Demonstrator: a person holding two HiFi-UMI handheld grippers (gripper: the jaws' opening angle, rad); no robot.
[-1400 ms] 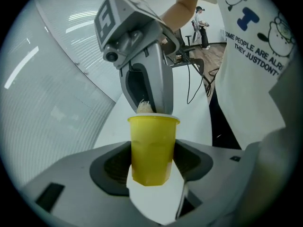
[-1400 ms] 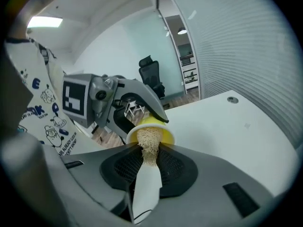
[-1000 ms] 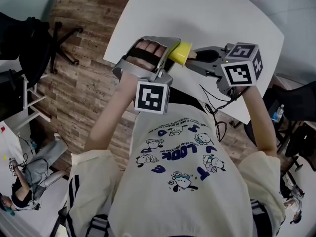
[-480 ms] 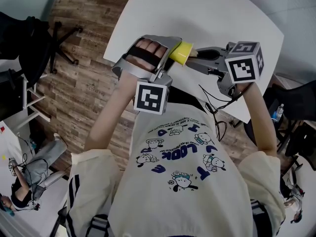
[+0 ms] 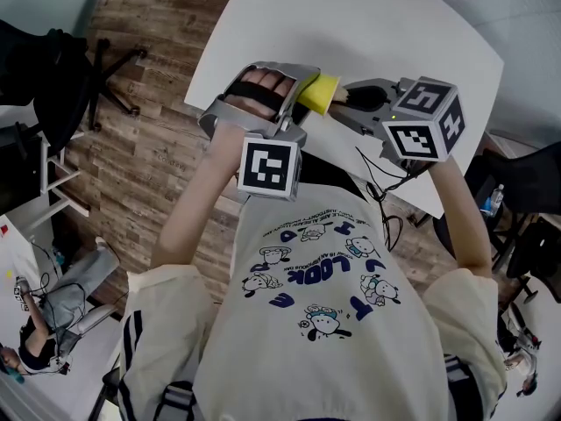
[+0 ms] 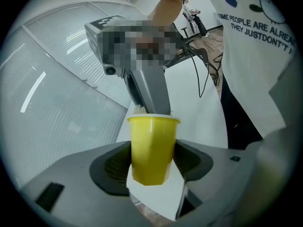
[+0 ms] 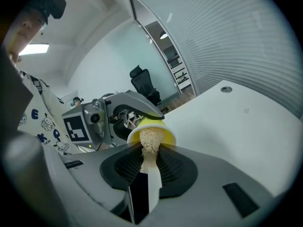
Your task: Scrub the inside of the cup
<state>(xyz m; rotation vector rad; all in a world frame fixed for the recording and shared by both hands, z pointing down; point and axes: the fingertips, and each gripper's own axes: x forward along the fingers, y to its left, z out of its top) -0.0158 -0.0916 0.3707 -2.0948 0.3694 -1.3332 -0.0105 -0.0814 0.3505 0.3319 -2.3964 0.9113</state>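
The white table (image 5: 368,24) is spreading across the far side, and its near edge is lying under the person's two forearms, which are reaching forward from the printed shirt (image 5: 324,323). The left gripper (image 5: 305,102) is tilting downward on the left. Its jaws are clamping the sides of the yellow cup (image 5: 321,92), which is hanging above the table with its mouth facing right. The right gripper (image 5: 347,100) is pointing left at that mouth. Its jaws are pinching the pale handle of a fibrous scrubber (image 7: 150,143), whose tip is sitting inside the cup.
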